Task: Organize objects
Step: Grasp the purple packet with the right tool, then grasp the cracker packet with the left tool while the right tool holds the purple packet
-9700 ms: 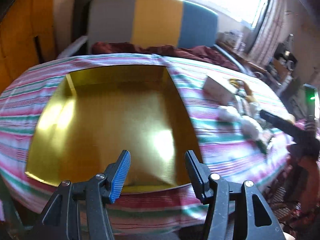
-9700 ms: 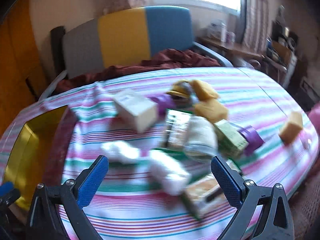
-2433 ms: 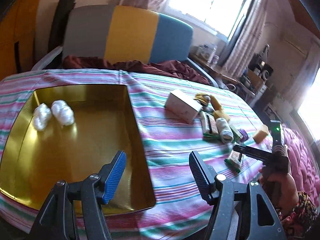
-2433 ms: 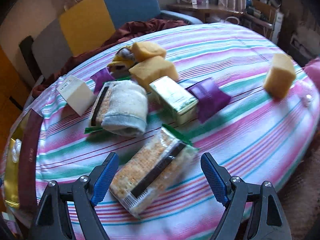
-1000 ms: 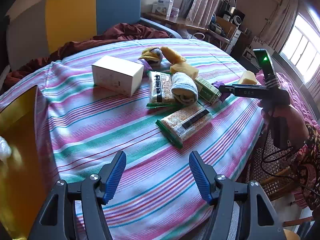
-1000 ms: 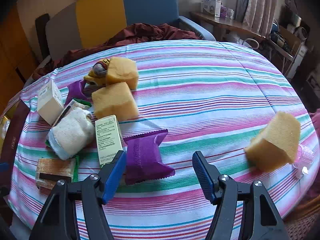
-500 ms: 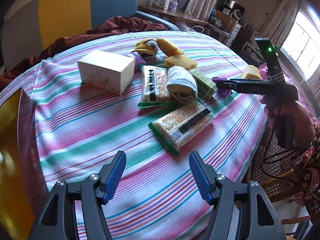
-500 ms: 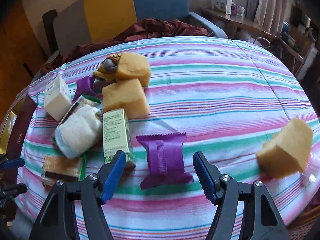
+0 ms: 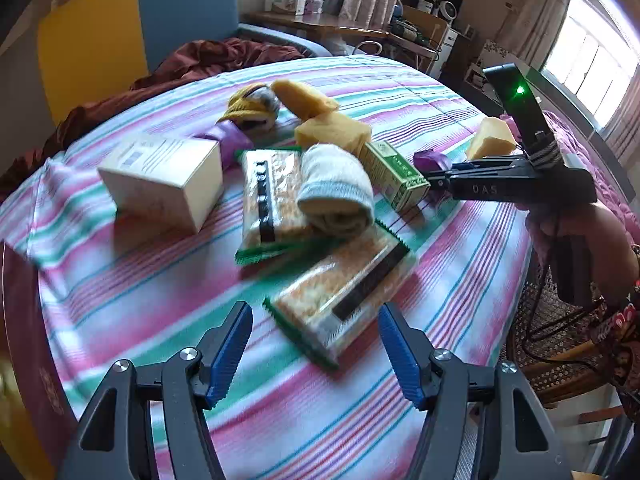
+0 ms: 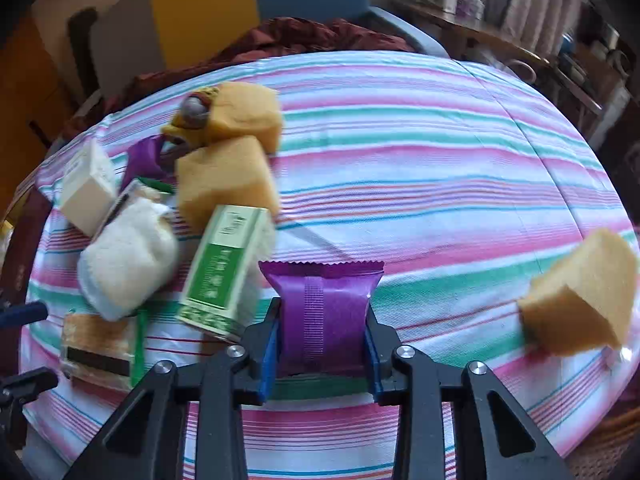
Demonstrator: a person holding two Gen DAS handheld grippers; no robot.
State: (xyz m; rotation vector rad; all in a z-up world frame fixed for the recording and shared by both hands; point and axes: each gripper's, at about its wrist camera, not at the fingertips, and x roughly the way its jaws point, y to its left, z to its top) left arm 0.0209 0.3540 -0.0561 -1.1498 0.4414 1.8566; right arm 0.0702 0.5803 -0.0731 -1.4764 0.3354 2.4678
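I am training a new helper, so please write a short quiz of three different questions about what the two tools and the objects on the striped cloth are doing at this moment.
1. True or false: the right tool is closed on the purple packet.
2. Multiple choice: which object lies nearest in front of the open left tool?
A. the white box
B. the cracker pack with green edges
C. the green carton
3. Fill in: the rolled white towel rests partly on a second ______ pack.

Key: 1 true; 2 B; 3 cracker.
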